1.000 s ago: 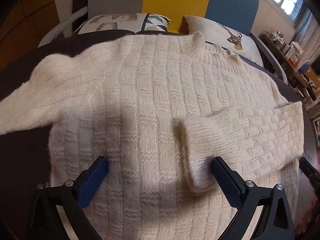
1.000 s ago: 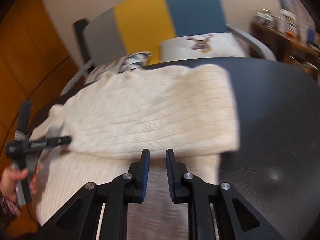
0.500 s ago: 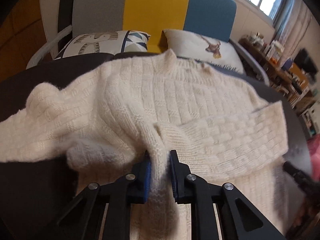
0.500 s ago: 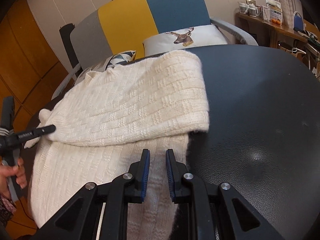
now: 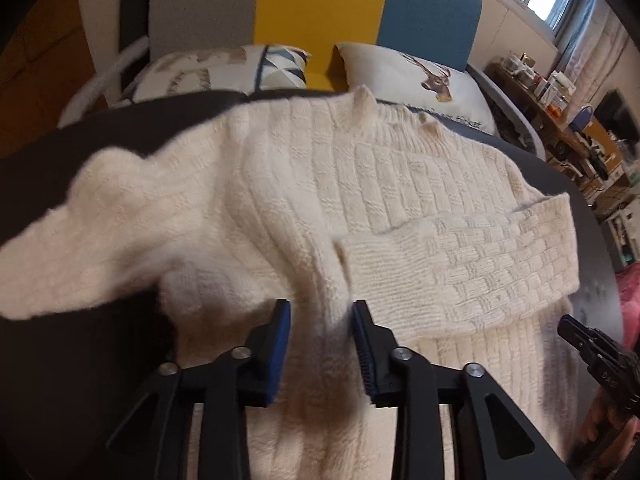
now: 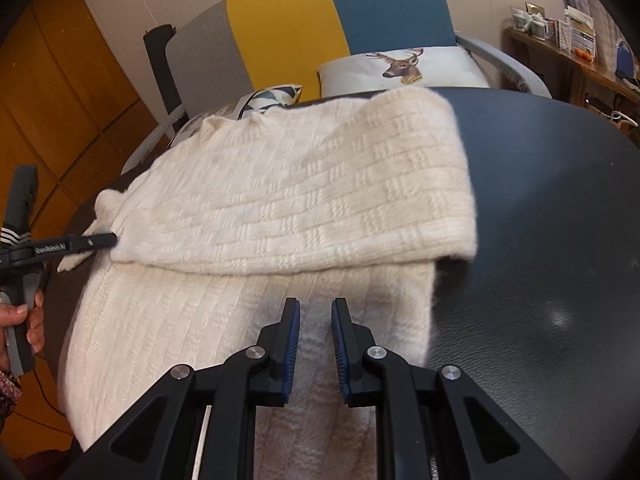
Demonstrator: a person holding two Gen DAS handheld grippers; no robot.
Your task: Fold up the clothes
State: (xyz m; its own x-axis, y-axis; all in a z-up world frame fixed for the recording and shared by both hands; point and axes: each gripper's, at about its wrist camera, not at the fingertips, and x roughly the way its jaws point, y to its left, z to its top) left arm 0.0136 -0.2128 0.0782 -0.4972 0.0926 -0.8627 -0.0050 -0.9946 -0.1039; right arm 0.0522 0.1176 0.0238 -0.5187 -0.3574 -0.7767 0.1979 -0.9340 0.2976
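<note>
Since the left gripper (image 5: 321,344) fingers are opening around a bunched ridge of the sweater (image 5: 360,184), that fold could slump. Right gripper (image 6: 315,350) fingers sit narrow, holding nothing. One sleeve (image 6: 304,216) lies folded across, the other sprawls over the worktop (image 6: 540,208).

Beyond the dark tabletop's (image 6: 560,208) far edge stands a grey, yellow and blue sofa (image 6: 304,28) with two cushions (one shows a deer (image 6: 400,64)); wood-panelled wall (image 6: 68,92) left, cluttered shelf (image 6: 560,40) right.

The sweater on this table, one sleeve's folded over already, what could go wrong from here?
1. The left gripper is opening with a ridge of sweater between its pads; the bunched knit may drop back creased.
2. The other sleeve lies rumpled near the table edge and could slide off.
3. The right gripper hovers just over the hem, below the folded sleeve; it might snag it.
</note>
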